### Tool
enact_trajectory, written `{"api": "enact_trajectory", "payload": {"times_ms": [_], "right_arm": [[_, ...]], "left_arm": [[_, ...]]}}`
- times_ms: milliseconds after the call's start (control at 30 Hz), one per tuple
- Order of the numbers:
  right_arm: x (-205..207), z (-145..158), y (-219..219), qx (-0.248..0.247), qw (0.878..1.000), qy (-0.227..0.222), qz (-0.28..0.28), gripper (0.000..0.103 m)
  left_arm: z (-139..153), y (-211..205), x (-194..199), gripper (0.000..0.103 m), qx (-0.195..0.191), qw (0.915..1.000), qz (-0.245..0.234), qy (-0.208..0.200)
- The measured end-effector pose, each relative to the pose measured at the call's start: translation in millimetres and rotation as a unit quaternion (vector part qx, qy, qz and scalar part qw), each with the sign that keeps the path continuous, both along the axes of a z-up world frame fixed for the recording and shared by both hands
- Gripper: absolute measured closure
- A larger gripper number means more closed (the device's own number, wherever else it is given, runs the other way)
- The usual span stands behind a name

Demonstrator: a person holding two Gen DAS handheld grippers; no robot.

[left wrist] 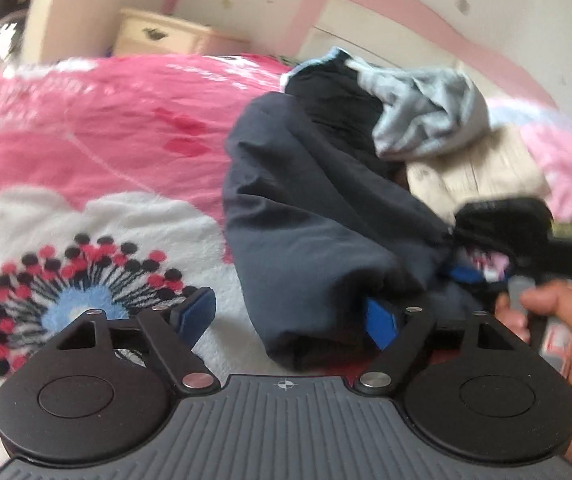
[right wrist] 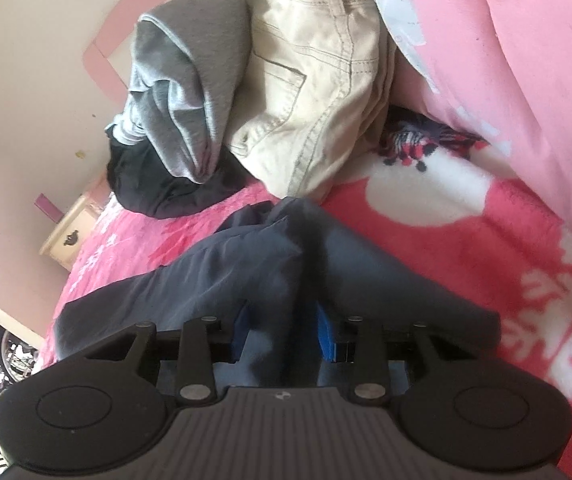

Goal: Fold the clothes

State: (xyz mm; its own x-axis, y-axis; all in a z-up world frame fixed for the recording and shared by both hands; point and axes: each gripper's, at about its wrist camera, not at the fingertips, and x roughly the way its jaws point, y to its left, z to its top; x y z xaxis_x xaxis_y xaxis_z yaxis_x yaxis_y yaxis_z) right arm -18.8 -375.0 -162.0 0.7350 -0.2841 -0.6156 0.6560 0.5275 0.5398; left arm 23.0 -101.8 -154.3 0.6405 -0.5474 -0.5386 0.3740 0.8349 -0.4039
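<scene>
We worked over a bed (left wrist: pixel 97 128) spread with a pink and white fleece blanket, a pale wall and a small cream bedside cabinet (left wrist: pixel 157 34) at the upper left of the left wrist view; a heap of unfolded laundry sat at the upper centre of the right wrist view, a grey top (right wrist: pixel 181 112) draped over something black, with cream trousers (right wrist: pixel 318 80) beside it.

The dark navy garment (left wrist: pixel 310 216) lay bunched on the blanket in the centre and lower centre of both views, one end running up towards the heap.

The left gripper (left wrist: pixel 290 318) stood released, its jaws spread wide; the left pad sat clear over the white fleece while the right pad was tucked against the garment's near fold, nothing pinched between them.

The right gripper (right wrist: pixel 286 330) had its jaws clenched on a raised ridge of the navy cloth, which bulged up between the blue pads; a bare hand (left wrist: pixel 566 340) showed at the lower right of the left wrist view, holding that gripper.

We judged the fabric thin, light and limp, probably a smooth woven cloth that slides on fleece; it would sag and keep no shape, so a hem or corner looked the better place to take hold than a mid-panel ridge, with the second gripper at the matching edge to keep it taut.
</scene>
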Motion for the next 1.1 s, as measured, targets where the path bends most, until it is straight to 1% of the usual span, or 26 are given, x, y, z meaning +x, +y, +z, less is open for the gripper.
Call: {"api": "enact_trajectory", "payload": {"times_ms": [133,200,233,267,300,333,367,433,467,533,567,633,700,800,900,933,967,1033,1067,1100], "right_arm": [[7,3,-3,-0.013,1.000,-0.008,0.016,0.064],[13,3,-6,-0.009,1.000,-0.011,0.027,0.067],[17,2,-7,-0.012,0.999,-0.009,0.033,0.072],[21,2,-8,-0.017,0.999,-0.006,0.039,0.092],[23,3,-7,-0.028,0.999,-0.003,0.045,0.102],[24,5,-5,-0.041,0.998,-0.001,0.050,0.102],[24,11,0,-0.065,0.996,0.000,0.056,0.102],[19,30,19,-0.145,0.987,0.009,0.063,0.102],[13,36,26,-0.175,0.983,0.018,0.059,0.102],[-1,44,38,-0.219,0.974,0.037,0.045,0.102],[-8,44,41,-0.229,0.972,0.048,0.034,0.102],[-23,37,43,-0.231,0.970,0.072,0.006,0.102],[-35,27,44,-0.223,0.970,0.092,-0.022,0.102],[-48,25,47,-0.215,0.971,0.089,-0.049,0.102],[-49,34,54,-0.247,0.966,0.063,-0.049,0.102],[-47,34,54,-0.259,0.963,0.064,-0.047,0.102],[-43,28,50,-0.254,0.963,0.081,-0.041,0.101],[-35,11,39,-0.226,0.965,0.127,-0.025,0.091],[-31,3,33,-0.212,0.966,0.150,-0.017,0.076],[-32,1,32,-0.208,0.966,0.154,-0.015,0.073]], "left_arm": [[-5,8,1,0.028,-0.031,0.9993,0.018,0.008],[-8,10,0,0.029,-0.039,0.9990,0.023,0.007],[-10,10,0,0.029,-0.040,0.9989,0.024,0.005],[-11,10,-1,0.030,-0.039,0.9990,0.023,0.000],[-12,9,-2,0.031,-0.036,0.9991,0.022,-0.005],[-13,9,-3,0.032,-0.032,0.9992,0.022,-0.009],[-13,9,-2,0.033,-0.033,0.9991,0.024,-0.009],[-14,10,-1,0.034,-0.037,0.9989,0.028,-0.006],[-15,11,-1,0.034,-0.040,0.9988,0.028,-0.005],[-15,13,0,0.034,-0.046,0.9986,0.027,-0.004],[-16,13,0,0.034,-0.048,0.9985,0.024,-0.003],[-16,15,1,0.032,-0.054,0.9984,0.016,-0.001],[-17,16,1,0.031,-0.058,0.9983,0.008,-0.001],[-17,17,0,0.031,-0.062,0.9981,0.003,-0.002],[-18,18,-1,0.031,-0.065,0.9979,0.003,-0.002],[-18,17,-1,0.031,-0.065,0.9979,0.003,-0.003],[-18,17,-1,0.030,-0.065,0.9979,0.003,-0.003],[-18,18,-2,0.026,-0.067,0.9978,-0.001,-0.004],[-18,18,-2,0.025,-0.069,0.9976,-0.006,-0.004],[-17,19,-2,0.022,-0.072,0.9973,-0.011,-0.003]]}}
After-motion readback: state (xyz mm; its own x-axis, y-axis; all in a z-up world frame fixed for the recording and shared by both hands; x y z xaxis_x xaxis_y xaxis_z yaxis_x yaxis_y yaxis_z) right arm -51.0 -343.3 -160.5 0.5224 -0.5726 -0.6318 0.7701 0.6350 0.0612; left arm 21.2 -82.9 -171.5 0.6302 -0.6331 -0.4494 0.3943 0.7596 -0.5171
